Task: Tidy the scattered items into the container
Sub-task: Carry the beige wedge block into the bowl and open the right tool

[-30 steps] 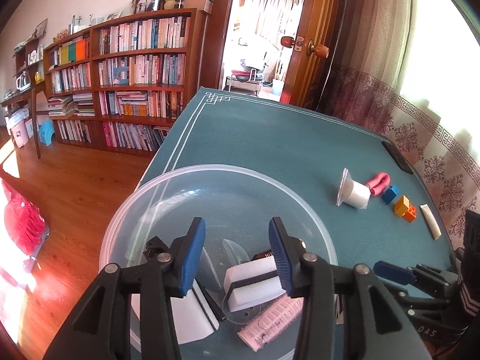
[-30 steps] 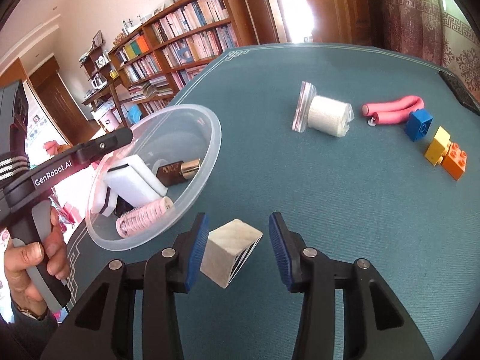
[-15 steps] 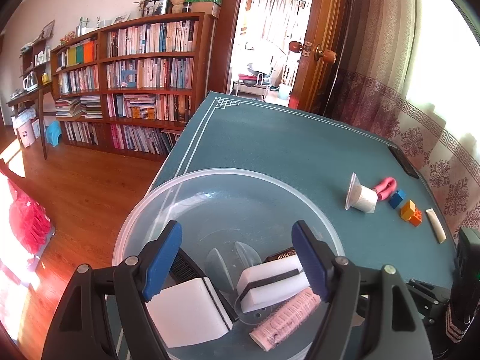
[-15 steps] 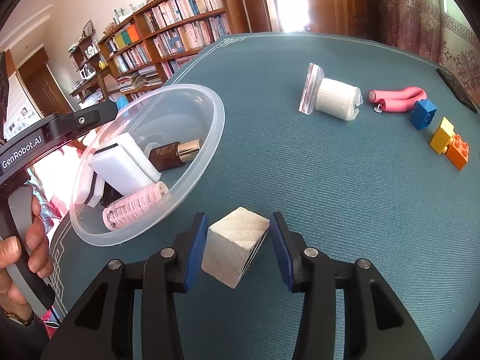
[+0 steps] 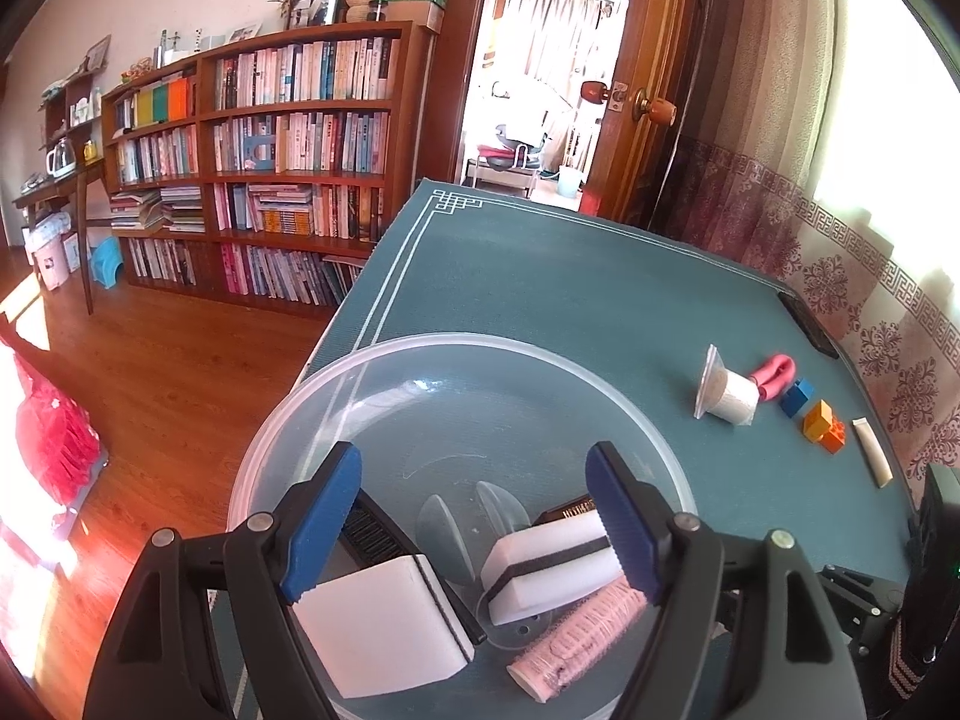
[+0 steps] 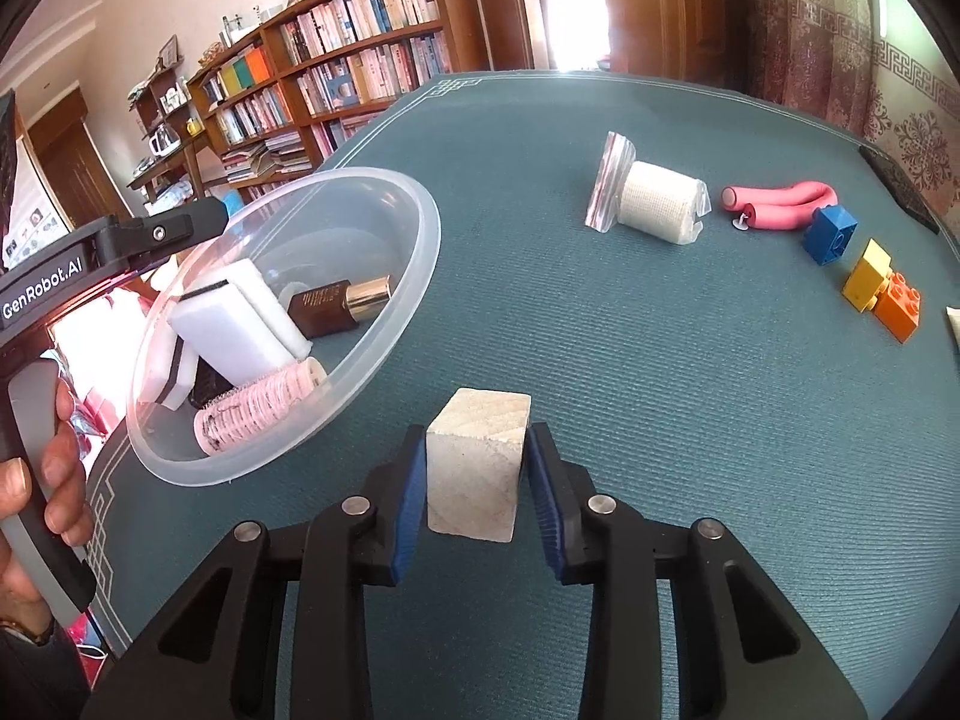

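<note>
Now clamped square between the blue pads of the right gripper point(image 6: 474, 483): wooden block point(image 6: 477, 468), tilted and loose a second ago. Just to its left, clear bowl point(image 6: 414, 276) at the table's point(image 6: 600, 330) near-left corner, holding white sponges point(image 6: 234, 324), a brown bottle point(image 6: 336, 306) and a pink roller point(image 6: 264, 408). Above the bowl, left gripper point(image 5: 474, 528), spread wider than before, gripping nothing. Far right on the cloth: bagged white roll point(image 6: 657, 210), pink foam tube point(image 6: 780, 210), blue brick point(image 6: 831, 234), yellow and orange bricks point(image 6: 882, 294).
</note>
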Demonstrator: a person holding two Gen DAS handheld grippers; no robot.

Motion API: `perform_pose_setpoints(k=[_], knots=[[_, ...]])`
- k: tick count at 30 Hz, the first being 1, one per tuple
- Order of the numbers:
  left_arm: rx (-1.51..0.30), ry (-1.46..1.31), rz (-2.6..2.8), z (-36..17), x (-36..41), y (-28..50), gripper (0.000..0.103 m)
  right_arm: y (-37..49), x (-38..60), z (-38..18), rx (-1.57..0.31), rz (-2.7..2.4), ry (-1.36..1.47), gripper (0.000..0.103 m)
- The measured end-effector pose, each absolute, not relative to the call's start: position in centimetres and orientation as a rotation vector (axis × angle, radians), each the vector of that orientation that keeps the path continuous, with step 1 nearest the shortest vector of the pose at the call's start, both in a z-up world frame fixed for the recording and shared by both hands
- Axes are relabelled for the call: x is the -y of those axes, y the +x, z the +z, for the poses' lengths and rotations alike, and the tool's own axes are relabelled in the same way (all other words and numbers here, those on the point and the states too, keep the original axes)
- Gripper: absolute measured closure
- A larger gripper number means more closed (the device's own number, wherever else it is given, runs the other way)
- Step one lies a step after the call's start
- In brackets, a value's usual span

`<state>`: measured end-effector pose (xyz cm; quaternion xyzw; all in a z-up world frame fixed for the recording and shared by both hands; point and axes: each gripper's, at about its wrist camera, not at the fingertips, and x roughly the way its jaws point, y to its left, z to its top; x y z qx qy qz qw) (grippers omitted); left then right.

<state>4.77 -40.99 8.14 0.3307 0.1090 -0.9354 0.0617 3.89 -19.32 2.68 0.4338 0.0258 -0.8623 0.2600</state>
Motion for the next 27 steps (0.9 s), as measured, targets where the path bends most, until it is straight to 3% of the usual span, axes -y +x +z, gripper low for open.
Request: perform_pose_setpoints(k=[8, 14, 27], knots=[[-0.341, 0.991, -2.815, 8.2, 41.6, 5.0, 0.022, 3.2, 19.2, 5.9, 0.053, -2.367, 1.053, 0.068], [-0.341, 0.985, -2.813, 8.2, 41.9, 5.1, 0.022, 2.9, 21.8, 7.5, 0.042, -2.327, 0.972, 0.068], [-0.37, 0.983, -2.78, 7.9, 43.5, 5.5, 0.021, 1.9, 25.5, 5.9, 0.005, -2.223, 1.002, 0.064]])
